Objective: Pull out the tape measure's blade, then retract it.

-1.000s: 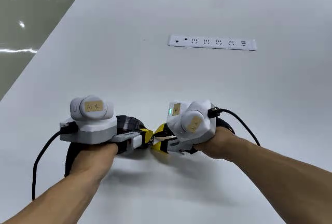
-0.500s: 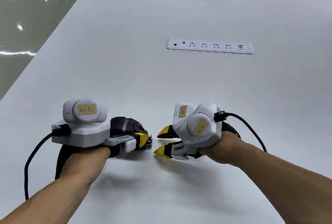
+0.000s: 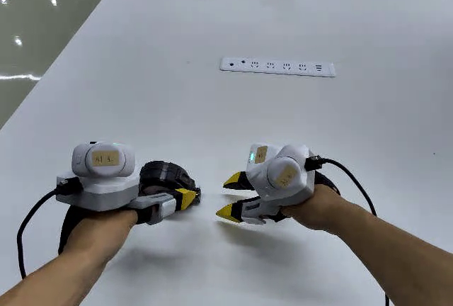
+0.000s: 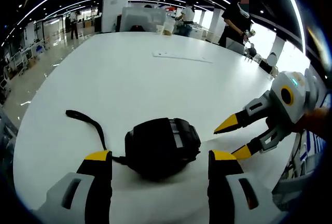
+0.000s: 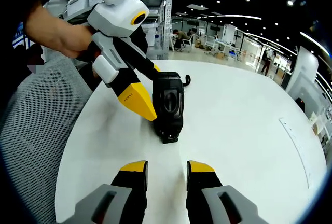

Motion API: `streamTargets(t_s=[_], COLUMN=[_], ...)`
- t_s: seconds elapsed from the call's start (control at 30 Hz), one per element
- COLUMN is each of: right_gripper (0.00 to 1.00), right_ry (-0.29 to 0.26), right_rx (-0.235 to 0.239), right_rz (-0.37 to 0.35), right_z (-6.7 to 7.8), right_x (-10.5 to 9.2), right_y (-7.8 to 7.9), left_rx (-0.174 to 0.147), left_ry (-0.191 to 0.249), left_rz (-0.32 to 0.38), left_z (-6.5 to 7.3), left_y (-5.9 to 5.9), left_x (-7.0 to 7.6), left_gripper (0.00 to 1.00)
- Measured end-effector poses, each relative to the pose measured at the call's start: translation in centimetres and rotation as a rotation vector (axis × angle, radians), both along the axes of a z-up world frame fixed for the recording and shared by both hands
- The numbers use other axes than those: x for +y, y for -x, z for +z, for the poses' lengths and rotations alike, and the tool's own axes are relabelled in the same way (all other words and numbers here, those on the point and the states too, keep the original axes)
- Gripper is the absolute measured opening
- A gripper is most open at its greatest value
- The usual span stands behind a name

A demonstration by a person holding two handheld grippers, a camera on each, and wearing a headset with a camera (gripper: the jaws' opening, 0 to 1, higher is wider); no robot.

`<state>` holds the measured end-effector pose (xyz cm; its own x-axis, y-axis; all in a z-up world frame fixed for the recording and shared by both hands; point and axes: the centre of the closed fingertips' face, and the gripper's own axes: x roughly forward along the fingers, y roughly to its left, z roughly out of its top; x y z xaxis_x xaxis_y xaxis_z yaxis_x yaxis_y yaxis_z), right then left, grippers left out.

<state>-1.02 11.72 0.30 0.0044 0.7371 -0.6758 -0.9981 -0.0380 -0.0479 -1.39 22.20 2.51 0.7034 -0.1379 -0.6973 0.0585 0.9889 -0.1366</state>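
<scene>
Here, tape measure (image 4: 162,148) between left jaws

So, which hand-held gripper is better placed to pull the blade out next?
Right, probably. The open right hand-held gripper points at the near end of the tape measure, while the left hand-held gripper straddles its case.

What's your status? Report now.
Left gripper open, fingers straddling tape measure, fully retracted. Right gripper open, empty. Nothing in the way.
</scene>
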Motion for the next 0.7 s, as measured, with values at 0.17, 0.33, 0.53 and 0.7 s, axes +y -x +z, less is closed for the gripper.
streamTargets(t_s=[0.17, 0.33, 0.53, 0.7], right_gripper=[0.29, 0.33, 0.36, 0.39], right_ry=[-0.001, -0.013, -0.023, -0.032], right_rx=[0.002, 0.018, 0.023, 0.028], right_rz=[-0.024, -0.068, -0.104, -0.135], right_z=[0.3, 0.5, 0.8, 1.0], right_x=[-1.2, -2.2, -3.6, -4.6], right_y=[0.0, -0.1, 0.0, 0.0], left_rx=[-0.012, -0.028, -0.045, -0.066], left_ry=[-0.002, -0.012, -0.019, -0.018], left_rz=[-0.023, -0.053, -0.101, -0.142], left_z=[0.4, 0.8, 1.2, 1.4], left_y=[0.6, 1.0, 1.4, 1.6], left_x=[-0.2, -0.5, -0.8, -1.0], left_gripper=[0.72, 0.73, 0.74, 0.75])
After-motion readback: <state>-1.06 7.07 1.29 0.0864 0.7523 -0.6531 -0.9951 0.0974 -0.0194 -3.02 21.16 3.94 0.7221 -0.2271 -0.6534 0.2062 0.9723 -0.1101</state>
